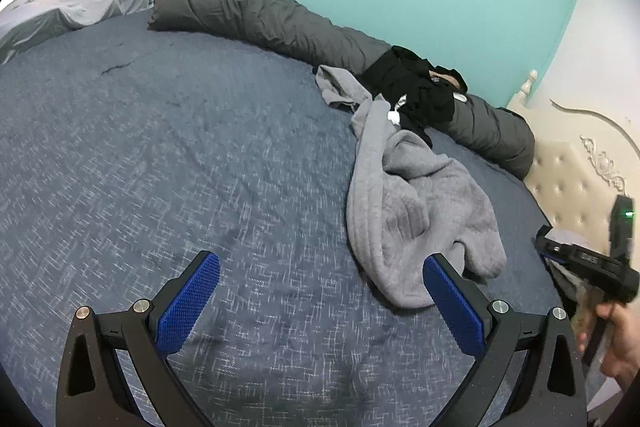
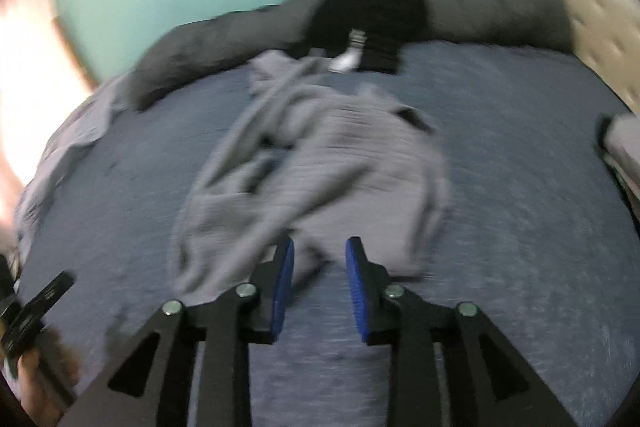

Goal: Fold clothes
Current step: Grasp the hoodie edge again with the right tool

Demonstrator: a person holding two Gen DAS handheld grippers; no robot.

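Observation:
A crumpled grey garment (image 1: 416, 211) lies on the blue bed sheet (image 1: 160, 155), right of centre. A black garment (image 1: 416, 87) is heaped against the bolster behind it. My left gripper (image 1: 320, 257) hangs wide open over bare sheet, left of the grey garment's near end, holding nothing. In the blurred right wrist view the grey garment (image 2: 320, 167) stretches away from me. My right gripper (image 2: 320, 247) is at its near edge, jaws a narrow gap apart, with a fold of cloth reaching between the tips. The right gripper's body (image 1: 580, 259) shows at the left wrist view's right edge.
A long dark grey bolster (image 1: 260, 15) runs along the teal wall. Pale grey bedding (image 1: 72, 7) is bunched at the far left corner. A cream tufted headboard (image 1: 568, 179) bounds the right side. A hand (image 1: 620, 339) holds the right gripper. A pale stack (image 2: 624, 143) sits at the right edge.

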